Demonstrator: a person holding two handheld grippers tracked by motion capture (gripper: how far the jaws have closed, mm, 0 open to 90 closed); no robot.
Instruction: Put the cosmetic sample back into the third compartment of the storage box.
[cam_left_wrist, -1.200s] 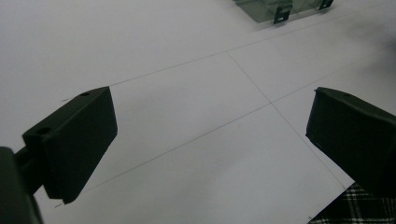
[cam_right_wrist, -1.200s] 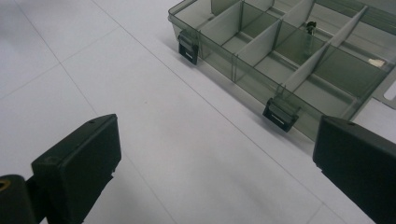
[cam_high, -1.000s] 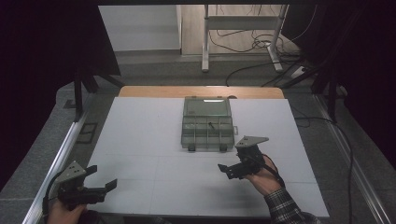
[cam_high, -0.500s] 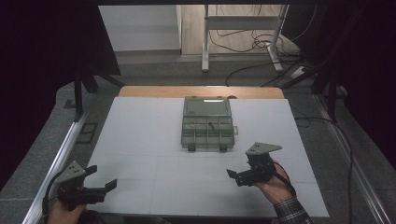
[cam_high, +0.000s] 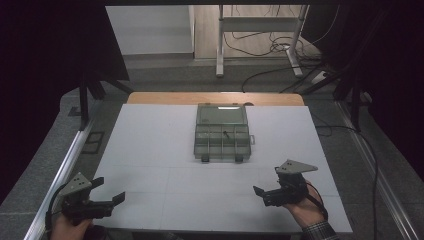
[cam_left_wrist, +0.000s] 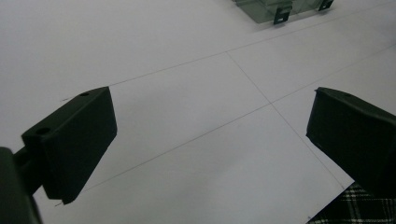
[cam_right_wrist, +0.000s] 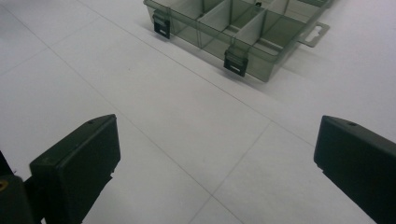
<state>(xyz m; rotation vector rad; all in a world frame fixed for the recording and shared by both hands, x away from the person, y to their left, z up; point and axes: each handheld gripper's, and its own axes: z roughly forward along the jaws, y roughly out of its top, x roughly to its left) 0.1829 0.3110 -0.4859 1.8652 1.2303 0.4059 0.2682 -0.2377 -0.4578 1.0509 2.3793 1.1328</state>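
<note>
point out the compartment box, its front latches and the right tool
compartment box (cam_high: 222, 135), high view, on a divider in the open tray.
front latch (cam_right_wrist: 235, 63), right gripper view, on the nearer dark clasp.
right tool (cam_high: 267, 192), high view, midway between its fingertips, jaws apart.

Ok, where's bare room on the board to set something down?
Bare sheet lies left and right of the compartment box, and across the strip between its latches and the left gripper and right gripper. Only the box's middle spot is taken.
</note>
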